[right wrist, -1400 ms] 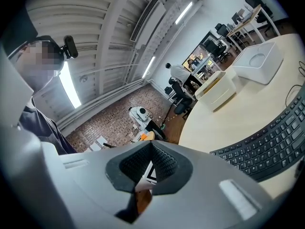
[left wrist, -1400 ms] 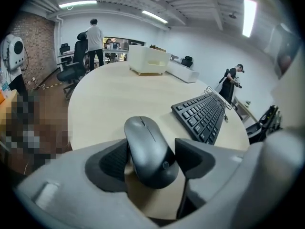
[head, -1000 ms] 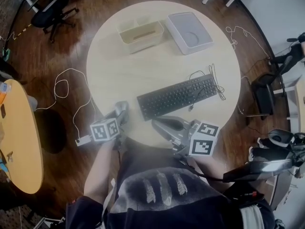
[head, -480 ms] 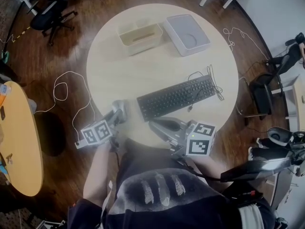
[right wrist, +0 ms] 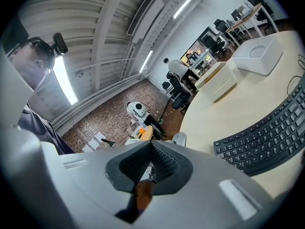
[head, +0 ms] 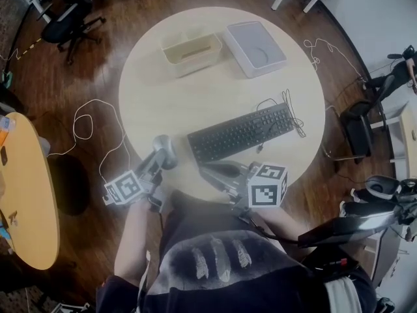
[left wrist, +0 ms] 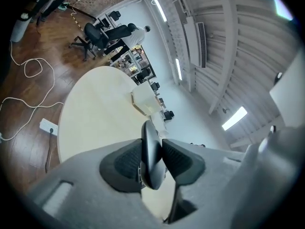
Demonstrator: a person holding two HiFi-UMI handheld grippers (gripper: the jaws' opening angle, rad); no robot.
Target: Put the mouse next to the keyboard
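The grey mouse (head: 163,150) is at the round table's (head: 163,90) near left edge, left of the black keyboard (head: 242,131). My left gripper (head: 159,159) has it between its jaws. In the left gripper view the mouse (left wrist: 150,144) stands edge-on between the two dark pads, which touch both of its sides, and the left gripper (left wrist: 152,160) is still closing on it. My right gripper (head: 208,172) hovers at the table's near edge, just in front of the keyboard (right wrist: 267,142). The right gripper (right wrist: 151,163) has its pads together with nothing between them.
A cream desk organiser (head: 191,47) and a pale grey box (head: 255,44) stand at the table's far side. The keyboard's coiled cable (head: 294,113) lies at its right end. A white cable (head: 85,119) runs over the floor at left, near a second wooden table (head: 26,188).
The left gripper's marker cube has swung toward the lower left while its tips stay at the mouse. The right gripper has crept a little to the left.
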